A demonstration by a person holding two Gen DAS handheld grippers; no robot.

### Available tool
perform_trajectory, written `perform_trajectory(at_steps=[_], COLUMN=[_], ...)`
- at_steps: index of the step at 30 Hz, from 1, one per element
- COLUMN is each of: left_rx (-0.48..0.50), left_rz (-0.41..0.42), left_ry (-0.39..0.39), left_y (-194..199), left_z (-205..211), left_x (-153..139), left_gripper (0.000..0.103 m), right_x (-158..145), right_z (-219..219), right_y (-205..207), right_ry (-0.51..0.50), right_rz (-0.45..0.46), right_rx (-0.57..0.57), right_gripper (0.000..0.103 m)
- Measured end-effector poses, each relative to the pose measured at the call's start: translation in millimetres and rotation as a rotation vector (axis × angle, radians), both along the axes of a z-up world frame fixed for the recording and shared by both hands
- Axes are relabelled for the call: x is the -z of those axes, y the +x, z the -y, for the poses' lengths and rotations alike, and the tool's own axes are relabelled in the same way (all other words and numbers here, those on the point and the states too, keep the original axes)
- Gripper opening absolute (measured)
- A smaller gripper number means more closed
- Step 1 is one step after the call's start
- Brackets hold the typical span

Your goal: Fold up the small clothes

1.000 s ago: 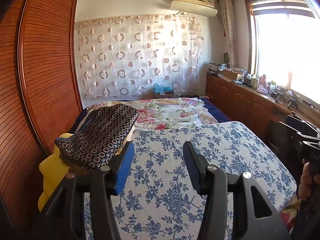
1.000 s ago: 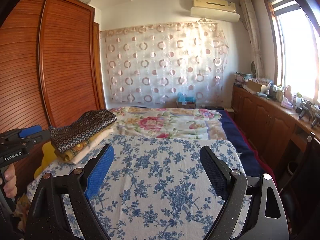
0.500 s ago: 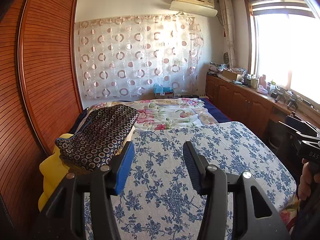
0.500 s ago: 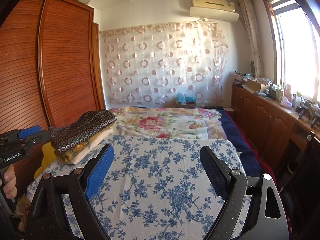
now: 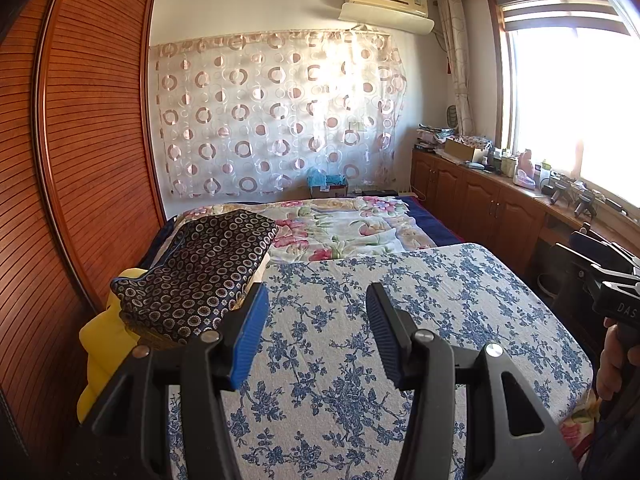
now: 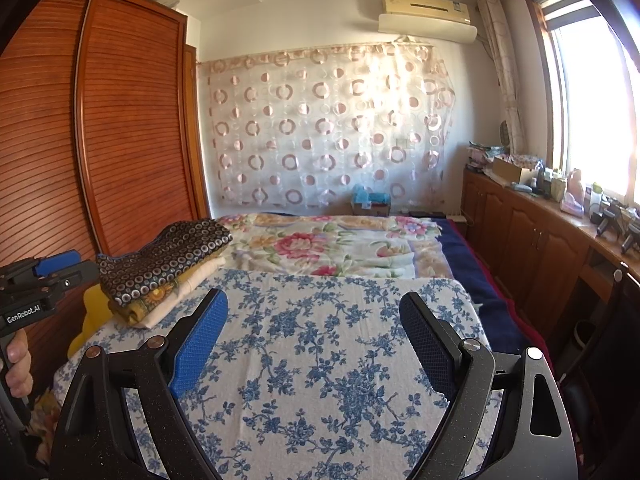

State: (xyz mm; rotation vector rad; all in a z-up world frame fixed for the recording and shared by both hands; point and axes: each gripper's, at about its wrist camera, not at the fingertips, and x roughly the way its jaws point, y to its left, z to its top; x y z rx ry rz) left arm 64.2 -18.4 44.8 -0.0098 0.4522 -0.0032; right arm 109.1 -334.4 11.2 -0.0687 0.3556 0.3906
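A folded stack of clothes lies at the left edge of the bed; its top piece is dark cloth with small circles (image 5: 196, 272) (image 6: 164, 260), over yellow and white folded pieces (image 6: 188, 284). My left gripper (image 5: 314, 300) is open and empty, held above the blue-flowered sheet (image 5: 400, 320), just right of the stack. My right gripper (image 6: 314, 308) is open wide and empty above the same sheet (image 6: 320, 360), right of the stack. The left gripper's body also shows in the right wrist view (image 6: 36, 284).
A yellow cushion (image 5: 98, 356) lies under the stack by the wooden wardrobe (image 5: 80, 160). A pink-flowered quilt (image 5: 340, 228) covers the far bed. Wooden cabinets (image 5: 488, 204) with clutter line the right wall under the window.
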Motion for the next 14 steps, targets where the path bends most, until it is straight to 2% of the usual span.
perform_trajectory(at_steps=[14], left_rx=[0.001], left_rz=[0.000], left_ry=[0.000], left_y=[0.2], left_z=[0.4], left_x=[-0.3], left_gripper=[0.050], right_x=[-2.0], right_z=[-2.3], right_y=[0.9], right_ry=[0.002], right_rz=[-0.002], right_rx=[0.001], right_gripper=[0.089])
